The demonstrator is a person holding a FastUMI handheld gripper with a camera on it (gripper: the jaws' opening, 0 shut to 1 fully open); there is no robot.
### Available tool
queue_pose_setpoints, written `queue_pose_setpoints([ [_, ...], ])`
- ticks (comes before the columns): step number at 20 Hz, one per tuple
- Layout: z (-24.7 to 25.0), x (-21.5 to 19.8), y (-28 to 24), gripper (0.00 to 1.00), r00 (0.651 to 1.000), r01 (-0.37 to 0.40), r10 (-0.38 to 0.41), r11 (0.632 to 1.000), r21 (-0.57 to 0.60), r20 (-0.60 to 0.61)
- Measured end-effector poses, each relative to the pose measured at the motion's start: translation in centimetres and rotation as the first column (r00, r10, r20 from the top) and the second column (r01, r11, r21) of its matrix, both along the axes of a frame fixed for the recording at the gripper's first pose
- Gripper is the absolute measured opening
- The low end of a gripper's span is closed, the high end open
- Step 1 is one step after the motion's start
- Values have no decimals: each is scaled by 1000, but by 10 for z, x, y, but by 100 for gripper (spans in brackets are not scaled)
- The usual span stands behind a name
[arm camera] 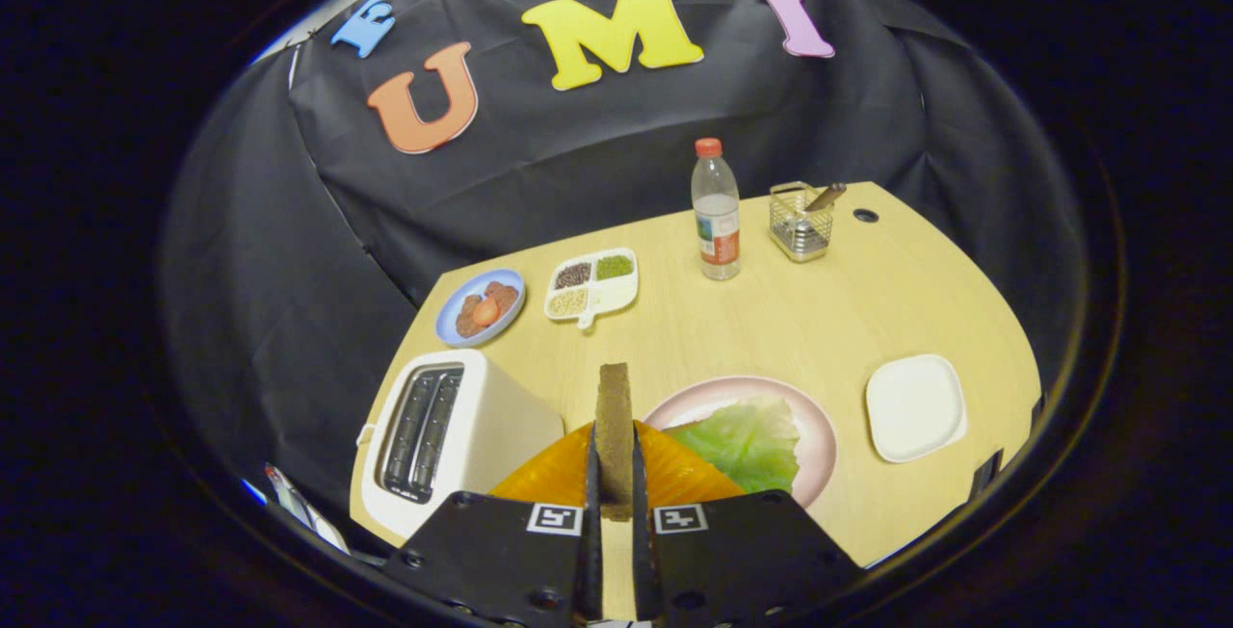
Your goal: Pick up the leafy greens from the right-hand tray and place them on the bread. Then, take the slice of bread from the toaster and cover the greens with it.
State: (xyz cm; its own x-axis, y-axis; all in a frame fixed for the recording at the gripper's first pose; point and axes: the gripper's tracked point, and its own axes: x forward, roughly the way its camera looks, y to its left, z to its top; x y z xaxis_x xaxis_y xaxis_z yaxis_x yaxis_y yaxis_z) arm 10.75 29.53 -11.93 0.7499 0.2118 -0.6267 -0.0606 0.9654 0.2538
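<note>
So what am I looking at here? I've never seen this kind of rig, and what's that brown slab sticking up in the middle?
A person carries a handheld claw; the camera rides on it, looking forward along its two fingers. Both press on a bread slice, held on edge. Just beyond is a pink plate with lettuce; the toaster stands beside it, its slots empty. Farther back on the wooden table: a white tray, water bottle, wire basket, blue plate and divided dish.

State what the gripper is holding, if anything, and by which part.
The gripper holds a slice of bread upright on edge, its fingers pressing the two flat faces at the slice's lower end.
</note>
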Motion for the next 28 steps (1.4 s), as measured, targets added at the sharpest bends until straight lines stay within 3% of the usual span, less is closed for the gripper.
queue_pose_setpoints([
  [4,-17,10,-18,12,1000,13,-13,1000,11,-1],
  [8,-34,13,-28,12,1000,-25,26,999,46,-12],
  [14,-56,20,-63,15,999,-10,12,998,-56,38],
  [21,-68,20,-76,30,996,-22,37,983,-181,83],
  [22,-70,20,-78,36,995,-23,41,979,-205,87],
  [26,-75,19,-81,41,994,-11,37,969,-246,101],
  [28,-78,19,-86,49,995,9,18,966,-259,100],
])
